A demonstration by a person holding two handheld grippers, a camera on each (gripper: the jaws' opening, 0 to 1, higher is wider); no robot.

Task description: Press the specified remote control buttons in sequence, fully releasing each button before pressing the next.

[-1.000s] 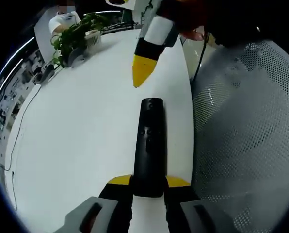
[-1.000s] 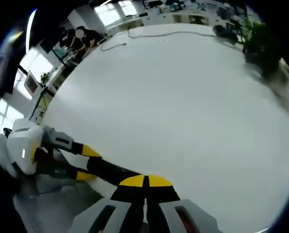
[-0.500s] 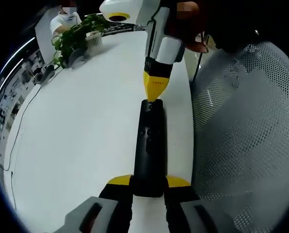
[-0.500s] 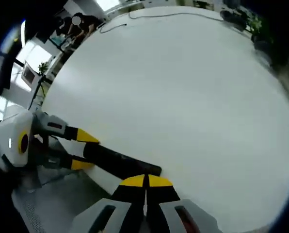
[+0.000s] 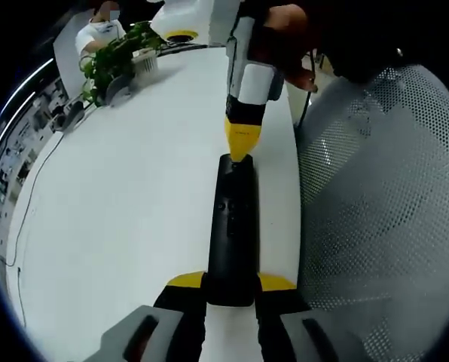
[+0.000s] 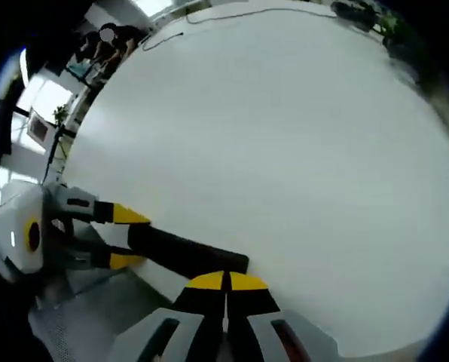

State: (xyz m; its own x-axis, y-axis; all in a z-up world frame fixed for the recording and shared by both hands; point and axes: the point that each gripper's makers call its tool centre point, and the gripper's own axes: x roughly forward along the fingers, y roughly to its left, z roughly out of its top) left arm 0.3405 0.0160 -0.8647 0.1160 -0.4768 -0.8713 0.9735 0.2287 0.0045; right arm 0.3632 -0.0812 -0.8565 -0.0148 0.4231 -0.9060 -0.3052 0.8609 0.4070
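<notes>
The remote (image 5: 230,226) stayed clamped in the left gripper (image 5: 230,286) at 6 o'clock; the right gripper (image 5: 242,143), jaws closed, had descended onto its 12 o'clock end.

Your left gripper view looks along the remote (image 5: 232,226) near the table's (image 5: 134,196) right edge; your right gripper view faces down close over that remote's (image 6: 183,253) far end; both share it.
</notes>
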